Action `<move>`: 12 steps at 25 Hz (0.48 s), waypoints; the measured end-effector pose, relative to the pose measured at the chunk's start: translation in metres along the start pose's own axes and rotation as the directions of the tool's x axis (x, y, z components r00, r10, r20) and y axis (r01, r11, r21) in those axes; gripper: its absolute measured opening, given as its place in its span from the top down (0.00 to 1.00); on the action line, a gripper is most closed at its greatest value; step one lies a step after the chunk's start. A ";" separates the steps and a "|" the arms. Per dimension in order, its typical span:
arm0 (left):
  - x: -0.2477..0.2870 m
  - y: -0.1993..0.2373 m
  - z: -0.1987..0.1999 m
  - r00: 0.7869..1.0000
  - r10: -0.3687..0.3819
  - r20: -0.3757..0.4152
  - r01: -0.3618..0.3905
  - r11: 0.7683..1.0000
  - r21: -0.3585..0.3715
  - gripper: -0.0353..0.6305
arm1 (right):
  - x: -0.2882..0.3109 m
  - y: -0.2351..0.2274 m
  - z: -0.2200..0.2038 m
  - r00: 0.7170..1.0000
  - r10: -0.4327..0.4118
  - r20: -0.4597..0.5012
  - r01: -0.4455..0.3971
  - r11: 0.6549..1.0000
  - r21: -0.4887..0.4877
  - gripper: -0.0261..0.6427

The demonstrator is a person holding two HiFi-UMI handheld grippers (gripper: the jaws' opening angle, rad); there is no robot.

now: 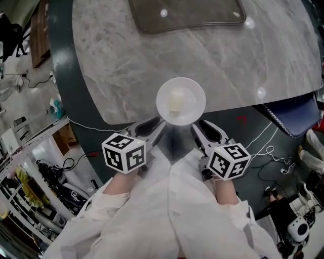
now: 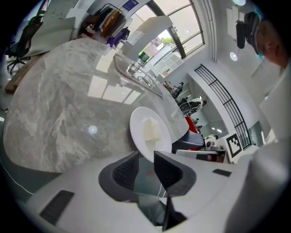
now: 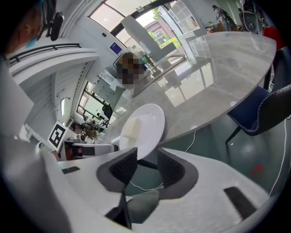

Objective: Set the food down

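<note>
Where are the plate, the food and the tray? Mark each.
plate (image 1: 198,96), head view, bare right rim.
food (image 1: 175,102), head view, its middle.
tray (image 1: 187,15), head view, its dark middle.

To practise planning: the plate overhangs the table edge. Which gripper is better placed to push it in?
Left gripper, narrowly: the plate rim reaches between its open jaws; the right gripper's jaws sit beside it.

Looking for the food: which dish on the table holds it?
The round white plate at the near edge of the table; a pale block of food lies on it. The dark rectangular tray farther back shows none.
</note>
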State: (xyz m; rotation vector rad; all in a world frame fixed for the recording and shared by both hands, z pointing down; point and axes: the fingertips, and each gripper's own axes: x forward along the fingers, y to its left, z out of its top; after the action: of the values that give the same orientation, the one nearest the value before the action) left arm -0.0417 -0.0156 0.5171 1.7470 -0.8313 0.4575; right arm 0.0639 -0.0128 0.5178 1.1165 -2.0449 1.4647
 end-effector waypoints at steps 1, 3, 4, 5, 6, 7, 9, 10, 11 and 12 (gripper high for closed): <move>0.001 0.000 -0.001 1.000 0.005 -0.001 -0.005 1.000 -0.003 0.81 | 0.002 -0.001 0.000 1.000 -0.005 -0.004 0.005 1.000 0.000 0.81; 0.003 0.001 -0.002 1.000 0.017 0.001 -0.017 1.000 -0.009 0.80 | 0.006 -0.002 -0.001 1.000 -0.002 -0.011 0.002 1.000 0.002 0.81; 0.005 0.001 -0.003 1.000 0.024 0.004 -0.024 1.000 -0.015 0.80 | 0.008 -0.001 -0.001 1.000 0.003 -0.013 -0.003 1.000 0.007 0.81; 0.006 0.001 -0.004 1.000 0.028 0.007 -0.028 0.999 -0.021 0.79 | 0.010 -0.001 -0.001 1.000 0.008 -0.014 -0.008 1.000 0.014 0.81; 0.007 0.001 -0.005 1.000 0.028 0.010 -0.028 0.999 -0.026 0.79 | 0.011 -0.001 -0.002 1.000 0.011 -0.017 -0.010 1.000 0.020 0.81; 0.007 0.001 -0.005 1.000 0.026 0.012 -0.026 0.999 -0.031 0.79 | 0.012 0.000 -0.003 1.000 0.012 -0.019 -0.012 1.000 0.023 0.81; 0.008 0.001 -0.004 1.000 0.019 0.015 -0.018 0.999 -0.037 0.79 | 0.014 0.000 -0.004 1.000 0.016 -0.020 -0.016 0.999 0.028 0.81; 0.009 0.000 -0.003 1.000 0.015 0.016 -0.014 0.999 -0.038 0.79 | 0.014 0.000 -0.003 1.000 0.021 -0.016 -0.020 0.999 0.035 0.81; 0.009 0.000 -0.002 1.000 0.014 0.017 -0.013 0.999 -0.038 0.79 | 0.015 0.000 -0.002 1.000 0.026 -0.011 -0.026 0.999 0.045 0.81; 0.009 0.000 -0.001 1.000 0.015 0.019 -0.014 0.999 -0.039 0.79 | 0.015 0.000 -0.001 0.999 0.031 -0.007 -0.031 0.998 0.055 0.81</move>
State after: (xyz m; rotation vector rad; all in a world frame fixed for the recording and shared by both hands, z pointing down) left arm -0.0354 -0.0172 0.5237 1.7131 -0.8615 0.4325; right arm 0.0542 -0.0181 0.5287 1.1034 -2.0369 1.5466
